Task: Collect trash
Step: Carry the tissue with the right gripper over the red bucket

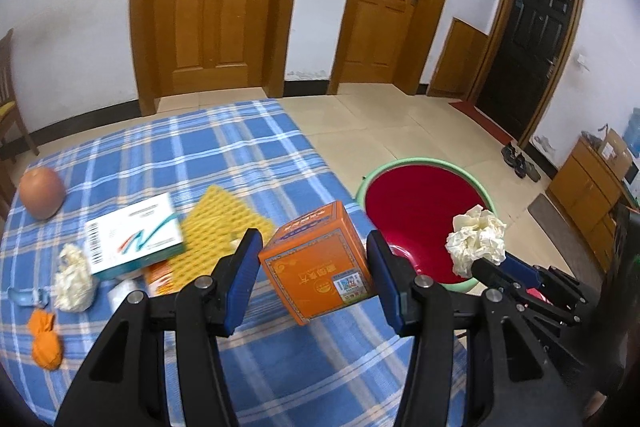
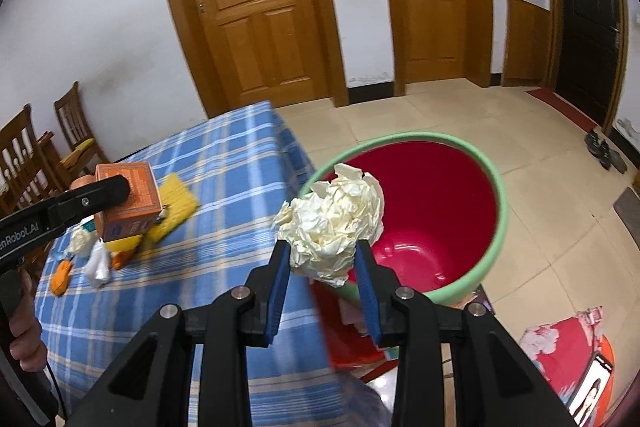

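Left to right, left wrist view: brown round fruit (image 1: 41, 193) at the far left of the counter (image 1: 248, 155) – blue plaid cloth on it. Nearer the camera, an orange scrap (image 1: 45, 341), a small clear-blue plastic piece (image 1: 26, 297) and a crumpled tissue wad (image 1: 74, 277) on the cloth. White-and-teal carton (image 1: 134, 235) lies just beside that wad, with a yellow mesh pad (image 1: 222, 219) behind and to its right; the carton's edge looks to overlap the pad, can't confirm contact.

Left gripper (image 1: 314, 277) – jaws closed on the orange box (image 1: 318, 267), one blue pad on each side, box tilted and lifted off the cloth, over the counter's right edge. Right wrist view shows the same box (image 2: 128, 201) clamped, above the remaining clutter.

Bin (image 1: 374, 177) with green rim and red inside stands on the tiled floor just off the counter's right edge.

Right gripper (image 2: 322, 269) – jaws gripping a crumpled white paper ball (image 2: 336, 223), pads pressed into its lower half. Ball sits against the bin's near rim (image 2: 498, 227) in that view, the counter edge to its left. From the left wrist view the ball (image 1: 476, 241) hangs in front of the bin's right side.

Beyond: two wooden doors, a dark door at far right, wooden chairs (image 2: 28, 155) at far left.
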Demonstrator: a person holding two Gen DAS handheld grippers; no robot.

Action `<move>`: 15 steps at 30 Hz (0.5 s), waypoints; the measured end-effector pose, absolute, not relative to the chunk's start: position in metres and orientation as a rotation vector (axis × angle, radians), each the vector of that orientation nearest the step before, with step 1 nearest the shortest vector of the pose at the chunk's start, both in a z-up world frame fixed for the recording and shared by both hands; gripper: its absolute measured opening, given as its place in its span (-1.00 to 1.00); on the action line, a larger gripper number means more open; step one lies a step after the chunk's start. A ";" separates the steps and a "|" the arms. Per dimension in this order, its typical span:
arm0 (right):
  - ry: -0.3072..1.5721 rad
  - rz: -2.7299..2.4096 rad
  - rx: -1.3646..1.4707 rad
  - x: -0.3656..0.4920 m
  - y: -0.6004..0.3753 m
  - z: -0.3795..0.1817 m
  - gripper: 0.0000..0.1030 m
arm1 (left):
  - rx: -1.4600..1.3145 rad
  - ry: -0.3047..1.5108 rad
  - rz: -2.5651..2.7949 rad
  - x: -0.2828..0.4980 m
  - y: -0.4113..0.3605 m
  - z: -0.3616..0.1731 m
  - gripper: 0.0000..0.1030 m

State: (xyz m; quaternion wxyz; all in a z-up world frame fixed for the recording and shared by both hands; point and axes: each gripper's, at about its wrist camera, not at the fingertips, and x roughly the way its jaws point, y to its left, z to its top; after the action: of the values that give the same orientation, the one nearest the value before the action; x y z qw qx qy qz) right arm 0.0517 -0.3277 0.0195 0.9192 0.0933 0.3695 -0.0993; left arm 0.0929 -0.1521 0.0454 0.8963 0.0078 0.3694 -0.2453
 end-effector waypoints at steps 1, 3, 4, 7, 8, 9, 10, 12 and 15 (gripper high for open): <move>0.761 -0.211 0.193 0.052 -0.332 0.019 -0.31 | 0.023 0.768 -0.513 0.095 -0.158 0.044 0.05; 0.765 -0.232 0.197 0.053 -0.344 0.016 -0.31 | 0.040 0.776 -0.527 0.099 -0.172 0.041 0.05; 0.768 -0.242 0.201 0.054 -0.350 0.015 -0.31 | 0.049 0.780 -0.536 0.101 -0.179 0.039 0.05; 0.779 -0.272 0.211 0.057 -0.369 0.011 -0.31 | 0.069 0.787 -0.555 0.105 -0.199 0.035 0.05; 0.783 -0.279 0.214 0.058 -0.374 0.009 -0.31 | 0.073 0.789 -0.558 0.106 -0.203 0.034 0.05; 0.787 -0.288 0.217 0.059 -0.379 0.007 -0.31 | 0.081 0.792 -0.564 0.108 -0.210 0.032 0.05; 0.793 -0.297 0.222 0.059 -0.386 0.004 -0.31 | 0.086 0.795 -0.569 0.109 -0.215 0.031 0.05; 0.800 -0.310 0.231 0.060 -0.394 0.001 -0.31 | 0.100 0.803 -0.579 0.113 -0.227 0.027 0.05; 0.817 -0.328 0.245 0.061 -0.409 -0.006 -0.31 | 0.120 0.816 -0.591 0.119 -0.243 0.020 0.05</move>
State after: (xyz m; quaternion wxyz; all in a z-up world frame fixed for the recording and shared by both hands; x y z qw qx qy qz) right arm 0.0608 -0.4092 -0.0063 0.8975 0.1184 0.3942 -0.1585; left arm 0.1190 -0.2427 0.0202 0.8740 0.0573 0.3908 -0.2830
